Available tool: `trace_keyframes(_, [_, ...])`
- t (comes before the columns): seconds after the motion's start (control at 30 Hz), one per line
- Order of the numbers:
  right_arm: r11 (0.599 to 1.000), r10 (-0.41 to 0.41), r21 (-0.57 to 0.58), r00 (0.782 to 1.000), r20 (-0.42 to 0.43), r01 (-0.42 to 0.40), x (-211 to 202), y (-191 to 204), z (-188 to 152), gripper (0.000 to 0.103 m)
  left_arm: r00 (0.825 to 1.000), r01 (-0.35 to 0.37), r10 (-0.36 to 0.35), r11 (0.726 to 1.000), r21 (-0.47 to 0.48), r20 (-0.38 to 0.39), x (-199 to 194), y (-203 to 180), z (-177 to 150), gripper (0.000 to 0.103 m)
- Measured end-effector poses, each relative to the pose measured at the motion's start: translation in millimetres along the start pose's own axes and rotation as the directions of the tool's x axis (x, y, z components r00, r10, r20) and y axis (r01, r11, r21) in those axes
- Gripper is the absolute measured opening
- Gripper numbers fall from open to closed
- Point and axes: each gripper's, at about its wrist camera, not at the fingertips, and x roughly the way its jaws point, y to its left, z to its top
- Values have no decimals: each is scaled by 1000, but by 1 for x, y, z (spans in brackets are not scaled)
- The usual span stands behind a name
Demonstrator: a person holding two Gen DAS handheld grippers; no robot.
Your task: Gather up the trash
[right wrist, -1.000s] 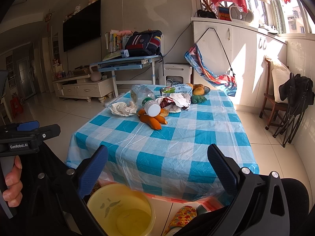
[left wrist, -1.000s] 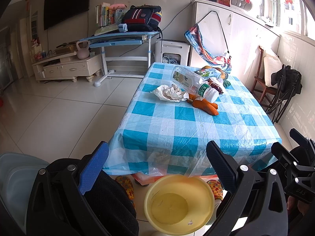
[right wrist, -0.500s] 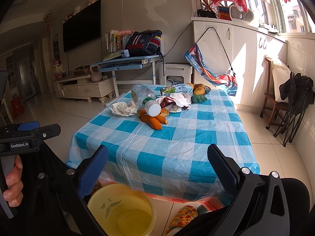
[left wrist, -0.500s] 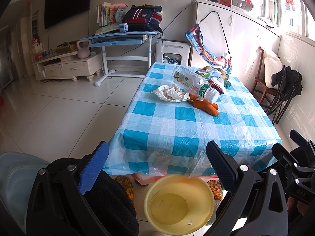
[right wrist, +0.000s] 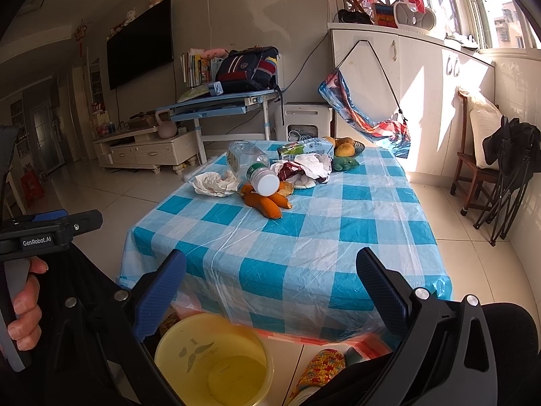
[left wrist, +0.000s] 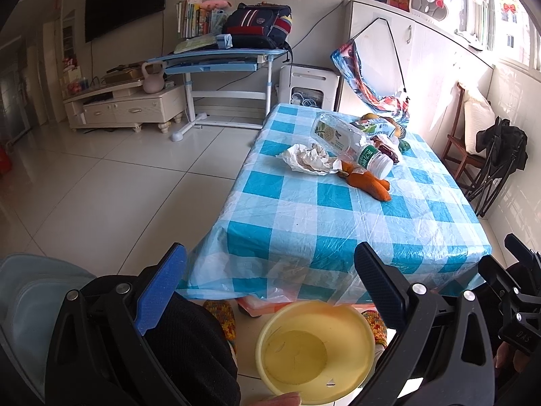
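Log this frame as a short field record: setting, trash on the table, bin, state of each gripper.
setting: table with blue-and-white checked plastic cloth
trash: crumpled white paper, clear plastic bottle with white cap lying on its side, orange peels, wrappers
bin: yellow round plastic tub on floor at the near table edge
left hand-held gripper: open, empty
right hand-held gripper: open, empty
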Motion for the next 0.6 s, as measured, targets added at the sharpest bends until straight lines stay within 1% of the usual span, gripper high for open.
trace_keyframes(0.03, [1000, 3, 11, 999, -47, -3, -4, -3, 4, 97, 1000, -14, 14, 1000, 9, 17, 0, 0, 0, 96])
trace_keyframes(0.07, [1000, 4, 13, 1000, -31, -3, -3, -3, 3, 97, 1000, -22, 22, 1000, 17, 18, 0, 0, 0, 96])
trace_keyframes(0.13, [1000, 4, 15, 1000, -25, -3, -3, -3, 3, 97, 1000, -23, 24, 999, 26, -13, 2, -1, 0, 96])
trace_keyframes(0.23, [1000, 0, 7, 1000, -14, 0, -5, -4, 3, 97, 999, -33, 33, 999, 34, 1, 2, -1, 0, 96])
trace_keyframes(0.3, [1000, -9, -10, 1000, -5, 9, -4, -4, 3, 97, 998, -61, 61, 996, 66, 1, 1, -3, 0, 96])
trace_keyframes(0.4, [999, -21, -28, 1000, -1, 21, -1, -4, 3, 97, 998, -56, 55, 996, 67, 12, 2, -4, 0, 96])
trace_keyframes(0.43, [999, -20, -27, 1000, -3, 20, -1, -4, 3, 97, 999, -45, 43, 997, 57, 27, 3, -3, -1, 96])
trace_keyframes(0.47, [1000, -19, -25, 1000, -3, 19, 0, -4, 3, 97, 999, -40, 38, 998, 54, 26, 4, -4, -1, 96])
trace_keyframes(0.6, [1000, 11, 8, 1000, 7, -11, 1, -5, 4, 97, 1000, -26, 25, 999, 45, 19, 7, -5, -1, 96])
